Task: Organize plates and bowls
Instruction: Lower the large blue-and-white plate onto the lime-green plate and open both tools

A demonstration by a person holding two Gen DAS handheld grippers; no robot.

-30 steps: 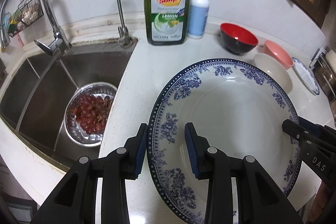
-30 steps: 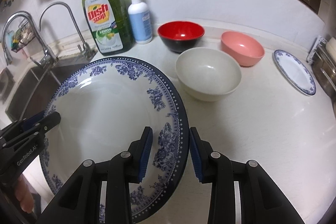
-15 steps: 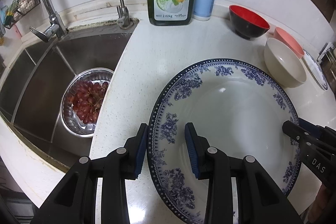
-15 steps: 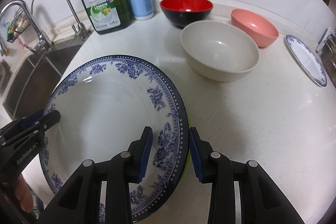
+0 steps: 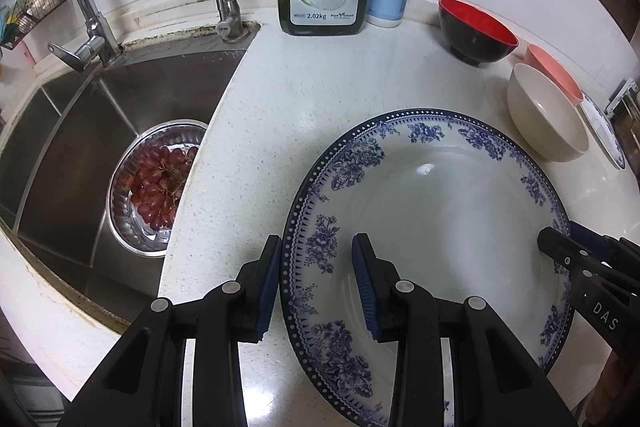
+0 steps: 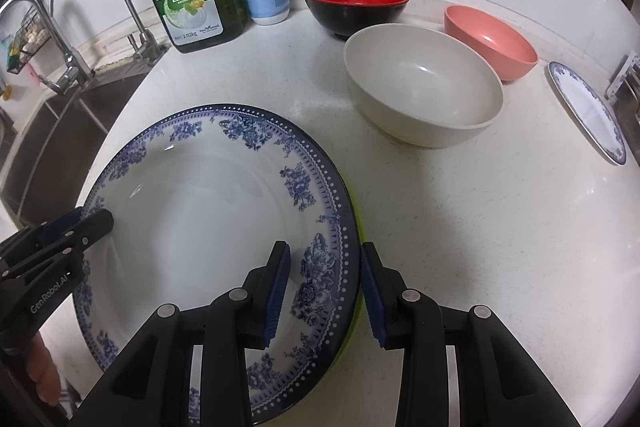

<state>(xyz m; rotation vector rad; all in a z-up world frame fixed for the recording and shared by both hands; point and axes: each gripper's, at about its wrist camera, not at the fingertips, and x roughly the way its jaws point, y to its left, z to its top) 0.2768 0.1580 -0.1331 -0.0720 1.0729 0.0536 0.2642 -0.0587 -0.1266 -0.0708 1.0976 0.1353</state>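
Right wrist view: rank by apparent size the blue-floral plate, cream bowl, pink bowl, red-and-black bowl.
1. Large blue-floral plate, also nearest the camera.
2. Cream bowl.
3. Red-and-black bowl and pink bowl look alike; not ranked.

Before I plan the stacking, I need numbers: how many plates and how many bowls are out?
Plates: 2, the large blue-patterned plate and the small plate.
Bowls: 3, red-and-black, cream, pink.
Total: 5

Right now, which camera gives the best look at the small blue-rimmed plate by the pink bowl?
The right wrist view: the small plate shows nearly whole, lying flat beyond the pink bowl. In the left wrist view only a thin sliver shows at the frame's edge, behind the cream bowl.
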